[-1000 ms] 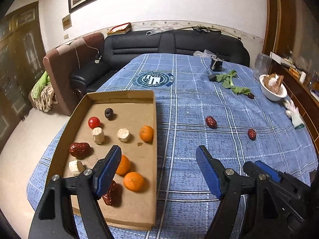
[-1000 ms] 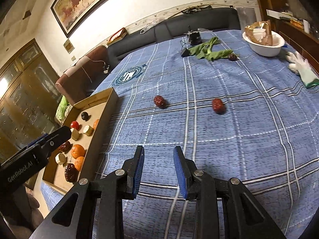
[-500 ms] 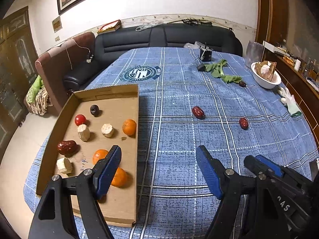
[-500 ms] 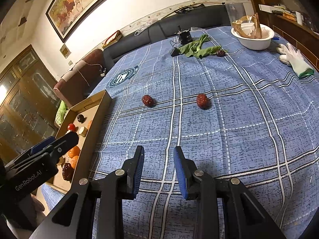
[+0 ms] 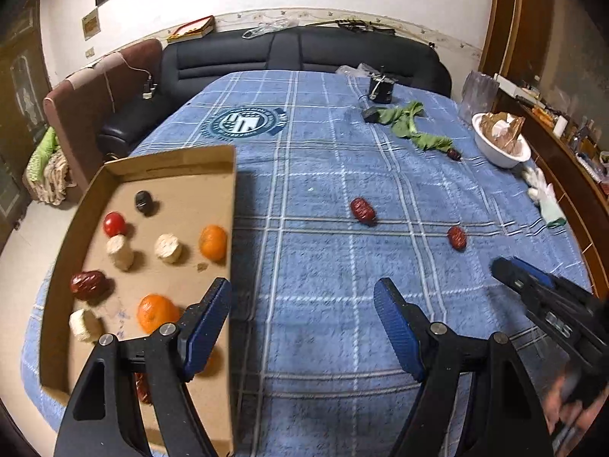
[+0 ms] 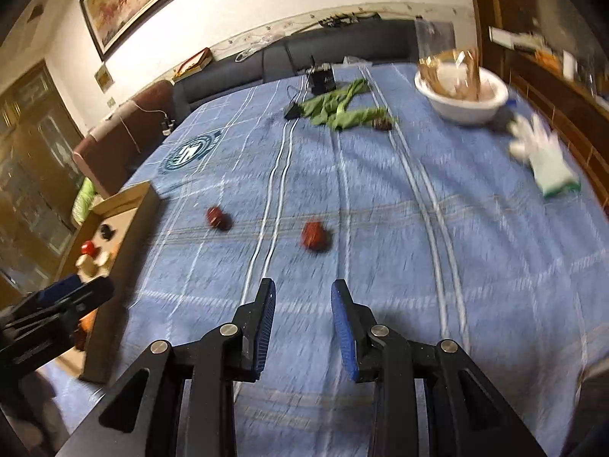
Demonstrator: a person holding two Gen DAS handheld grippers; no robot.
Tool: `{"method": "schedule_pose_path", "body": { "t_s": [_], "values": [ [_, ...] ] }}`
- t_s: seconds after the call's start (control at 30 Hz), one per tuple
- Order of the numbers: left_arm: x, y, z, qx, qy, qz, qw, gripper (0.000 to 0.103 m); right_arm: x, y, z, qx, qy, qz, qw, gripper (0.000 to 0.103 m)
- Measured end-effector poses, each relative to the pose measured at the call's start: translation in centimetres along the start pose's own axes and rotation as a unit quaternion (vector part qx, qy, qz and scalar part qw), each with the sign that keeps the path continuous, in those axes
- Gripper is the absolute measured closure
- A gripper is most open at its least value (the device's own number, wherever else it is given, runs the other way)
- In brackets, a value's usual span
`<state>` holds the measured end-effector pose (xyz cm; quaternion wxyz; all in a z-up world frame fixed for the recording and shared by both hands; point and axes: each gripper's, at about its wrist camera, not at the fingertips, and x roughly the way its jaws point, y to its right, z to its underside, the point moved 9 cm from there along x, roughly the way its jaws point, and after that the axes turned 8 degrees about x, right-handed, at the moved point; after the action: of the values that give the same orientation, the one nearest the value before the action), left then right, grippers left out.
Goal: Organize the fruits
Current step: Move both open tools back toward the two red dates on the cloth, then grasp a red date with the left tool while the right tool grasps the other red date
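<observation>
Two dates (image 5: 362,209) (image 5: 456,237) lie near green cloth (image 5: 413,125).

- Cardboard tray (image 5: 228,190): shallow, open-topped, left of the left gripper (image 5: 302,323); holds oranges (image 5: 213,242), red dates (image 5: 87,283), pale cut chunks (image 5: 168,248), a cherry tomato (image 5: 114,224), a dark fruit (image 5: 144,202).
- Loose date (image 5: 362,210): wrinkled, dark red, ahead of the left tool.
- Second loose date (image 6: 313,235): just ahead of the right gripper (image 6: 303,304), well apart from the first.
</observation>
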<state>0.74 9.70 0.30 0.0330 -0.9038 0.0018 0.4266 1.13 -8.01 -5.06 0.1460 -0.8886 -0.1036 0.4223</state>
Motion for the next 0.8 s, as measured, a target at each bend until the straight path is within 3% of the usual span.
{"method": "schedule_pose_path", "body": {
  "t_s": [0.3, 0.57, 0.8],
  "values": [
    [4.2, 2.1, -1.6, 0.001, -0.027, 0.037, 0.9990, 0.027, 5.2, -0.2, -2.7, -0.017, -0.017, 0.001, 1.000, 0.070],
    [8.2, 2.3, -2.7, -0.030, -0.047, 0.052, 0.9971, 0.044, 6.7, -0.4, -2.3, -0.024, -0.024, -0.009, 0.999, 0.070],
    [10.4, 2.8, -4.5, -0.037, -0.039, 0.061, 0.9967, 0.046, 7.0, -0.2, -2.2, -0.020, -0.023, -0.026, 0.999, 0.070]
  ]
}}
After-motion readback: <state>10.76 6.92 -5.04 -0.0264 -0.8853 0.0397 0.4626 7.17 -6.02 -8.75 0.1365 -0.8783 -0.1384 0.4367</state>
